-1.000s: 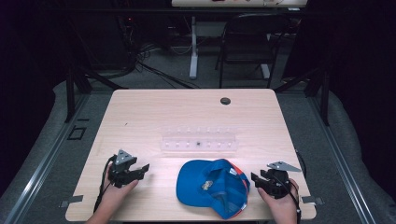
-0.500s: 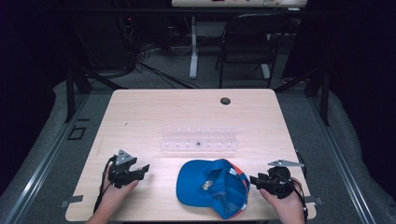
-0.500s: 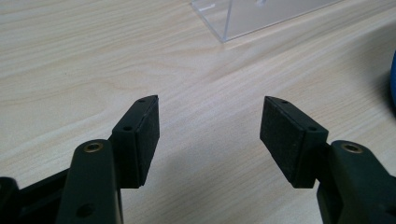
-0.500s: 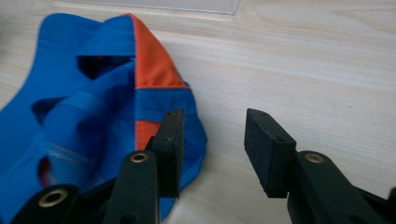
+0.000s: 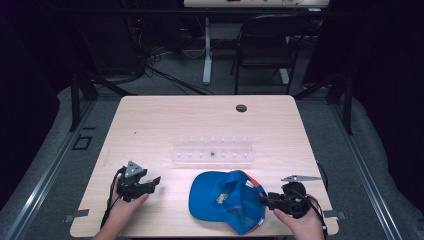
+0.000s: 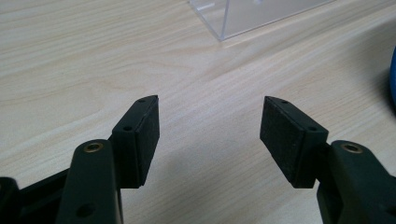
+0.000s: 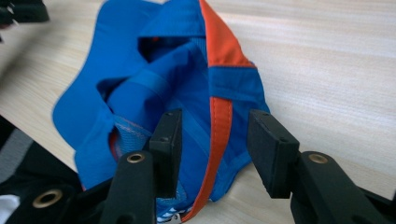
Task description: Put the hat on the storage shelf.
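We find the blue cap [image 5: 227, 200] lying crumpled near the front edge of the wooden table [image 5: 165, 125], right of centre, with an orange strip along its rim. The right gripper [image 7: 215, 140] stands at the cap's right side with its jaws partly apart, astride the orange-trimmed edge; the cloth lies between the pads, but we cannot tell whether either pad touches it. The left gripper [image 6: 210, 126] rests well to the cap's left, jaws wide apart over bare wood, with nothing between them.

Just behind the cap lies a clear plastic tray [image 5: 212, 154], long and shallow, with a small dark speck near its middle. A dark round grommet [image 5: 241, 108] sits near the table's far edge. A black chair [image 5: 265, 45] stands on the floor beyond. A small emblem on the cap's front shows in the high view, too small to read.
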Demonstrator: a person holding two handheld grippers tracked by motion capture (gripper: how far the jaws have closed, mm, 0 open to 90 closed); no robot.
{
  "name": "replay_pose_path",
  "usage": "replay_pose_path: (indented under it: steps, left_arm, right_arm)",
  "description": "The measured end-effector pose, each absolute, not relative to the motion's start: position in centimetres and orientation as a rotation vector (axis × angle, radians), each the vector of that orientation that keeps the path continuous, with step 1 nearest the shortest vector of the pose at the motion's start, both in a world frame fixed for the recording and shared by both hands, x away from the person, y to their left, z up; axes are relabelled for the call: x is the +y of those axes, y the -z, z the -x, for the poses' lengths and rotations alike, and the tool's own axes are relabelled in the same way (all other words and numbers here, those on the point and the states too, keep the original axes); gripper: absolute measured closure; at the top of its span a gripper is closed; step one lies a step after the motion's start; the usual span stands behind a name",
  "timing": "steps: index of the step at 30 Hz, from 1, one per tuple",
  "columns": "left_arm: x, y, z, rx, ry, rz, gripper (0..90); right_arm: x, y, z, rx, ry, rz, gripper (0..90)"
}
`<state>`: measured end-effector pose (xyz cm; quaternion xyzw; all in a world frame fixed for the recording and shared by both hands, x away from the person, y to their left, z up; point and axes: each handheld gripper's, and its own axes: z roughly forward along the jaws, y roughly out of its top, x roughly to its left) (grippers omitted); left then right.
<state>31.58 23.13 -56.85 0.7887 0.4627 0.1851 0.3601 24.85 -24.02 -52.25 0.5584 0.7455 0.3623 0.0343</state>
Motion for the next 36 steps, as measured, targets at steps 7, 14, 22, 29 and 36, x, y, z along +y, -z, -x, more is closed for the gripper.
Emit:
replay_pose_path:
  steps: [7, 14, 22, 29, 36]
  left_arm:
    - [23.1, 56.9, -31.6, 1.192, -0.476, -2.033, 38.5]
    - [23.1, 56.9, -31.6, 1.190, -0.477, -2.034, 38.5]
    - [23.1, 56.9, -31.6, 1.188, -0.474, -2.037, 38.5]
    - [23.0, 56.9, -31.6, 1.190, -0.470, -2.040, 38.5]
    - [23.0, 57.0, -31.7, 1.190, -0.469, -2.042, 38.5]
  right_arm:
    - [-23.2, 53.1, -25.2, 2.262, -1.051, -1.708, 73.3]
    - [-23.3, 52.7, -26.5, 2.210, -1.035, -1.700, 87.4]
    - [-24.0, 52.1, -28.1, 2.161, -1.031, -1.722, 89.4]
    - [-24.9, 51.5, -29.3, 2.131, -1.011, -1.740, 89.4]
    - [-25.6, 51.6, -30.4, 2.184, -1.000, -1.776, 87.1]
